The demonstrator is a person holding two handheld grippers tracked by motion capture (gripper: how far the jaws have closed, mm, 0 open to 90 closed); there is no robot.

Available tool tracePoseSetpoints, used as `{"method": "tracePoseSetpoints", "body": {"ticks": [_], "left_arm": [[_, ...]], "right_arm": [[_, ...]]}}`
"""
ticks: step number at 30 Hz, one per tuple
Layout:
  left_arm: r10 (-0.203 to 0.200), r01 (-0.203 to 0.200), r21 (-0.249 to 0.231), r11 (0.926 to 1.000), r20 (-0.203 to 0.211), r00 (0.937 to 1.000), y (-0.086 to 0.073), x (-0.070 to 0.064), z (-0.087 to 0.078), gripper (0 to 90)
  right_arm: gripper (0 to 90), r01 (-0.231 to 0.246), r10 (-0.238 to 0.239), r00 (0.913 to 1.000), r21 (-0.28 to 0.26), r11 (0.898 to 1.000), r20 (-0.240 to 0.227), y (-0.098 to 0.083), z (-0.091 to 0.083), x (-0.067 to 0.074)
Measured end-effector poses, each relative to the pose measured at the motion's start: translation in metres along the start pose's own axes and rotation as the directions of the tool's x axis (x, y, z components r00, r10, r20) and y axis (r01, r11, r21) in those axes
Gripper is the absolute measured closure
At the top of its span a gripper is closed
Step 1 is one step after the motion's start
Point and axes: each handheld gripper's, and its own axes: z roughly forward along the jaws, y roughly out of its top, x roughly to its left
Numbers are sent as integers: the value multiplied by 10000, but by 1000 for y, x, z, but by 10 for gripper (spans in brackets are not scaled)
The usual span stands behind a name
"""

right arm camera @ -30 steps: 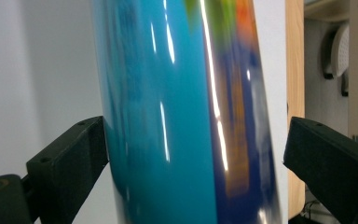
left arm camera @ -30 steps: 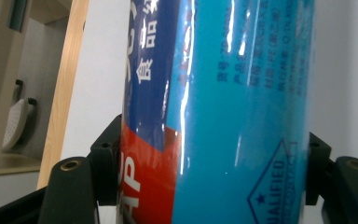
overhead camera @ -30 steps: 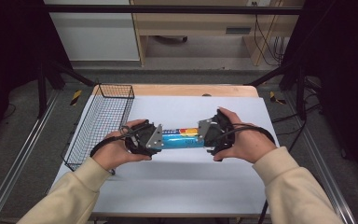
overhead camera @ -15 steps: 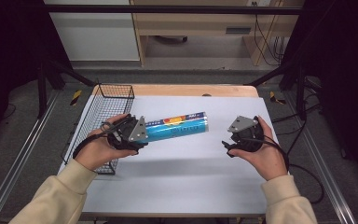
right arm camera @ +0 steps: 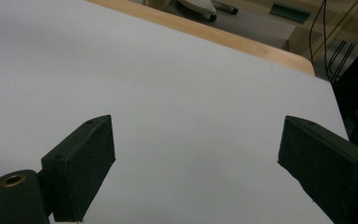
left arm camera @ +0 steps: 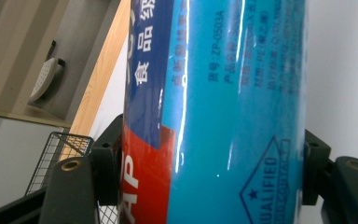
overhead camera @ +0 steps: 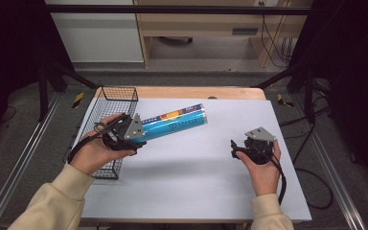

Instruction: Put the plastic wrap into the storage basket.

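The blue tube (overhead camera: 172,124) is now held by the left gripper (overhead camera: 135,136) alone, near the basket (overhead camera: 109,103) at left, while the right gripper (overhead camera: 239,146), let go and empty, has been closing a little at lower right.

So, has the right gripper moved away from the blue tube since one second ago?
Yes. The right gripper let go of the blue tube and moved toward the white mat's right edge.

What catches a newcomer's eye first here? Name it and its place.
The bright blue tube, clamped at one end by the left gripper, juts out above the white table at left. A black wire basket stands at the table's left edge. The right gripper hangs open with nothing between its jaws.
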Motion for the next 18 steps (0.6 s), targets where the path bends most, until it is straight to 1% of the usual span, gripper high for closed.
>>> {"method": "tracePoseSetpoints", "body": {"ticks": [1,3,4,5,8,9,12,13,15,16,17,18], "left_arm": [[-20,20,130,9999,-8,10000,0,0,-2,312],[-56,56,-2,10000,16,10000,-1,2,-1,312],[-102,101,39,9999,28,9999,-2,3,-2,312],[-213,213,28,9998,-98,9997,-3,3,-3,312],[-293,296,172,9994,-148,9995,-6,6,-6,312],[-382,384,110,9992,-163,9991,-7,6,-7,312],[-560,564,170,9983,-267,9981,-10,9,-10,313],[-626,630,100,9980,-318,9975,-12,9,-11,313],[-741,746,105,9972,-444,9963,-14,11,-15,313],[-816,820,74,9966,-468,9956,-14,11,-16,313],[-943,948,74,9955,-490,9943,-15,12,-17,313],[-983,990,92,9950,-542,9937,-16,12,-19,313]], "right_arm": [[98,-112,112,9999,101,9999,-8,-3,1,0],[85,-103,103,9999,296,9995,-9,-8,2,0],[82,-210,208,9998,375,9991,32,-10,3,-1],[79,-371,368,9993,421,9984,68,-12,4,-1],[79,-385,375,9991,590,9975,175,-17,6,-5],[77,-415,407,9991,673,9969,132,-17,6,-5],[77,-647,634,9978,786,9948,177,-20,6,-6],[78,-668,653,9976,773,9948,211,-21,6,-6],[77,-754,723,9963,709,9946,457,-23,6,-7],[77,-935,890,9941,724,9930,626,-24,6,-7],[73,-991,944,9931,682,9927,689,-25,6,-8],[71,-984,931,9927,683,9928,768,-26,7,-8]]}}
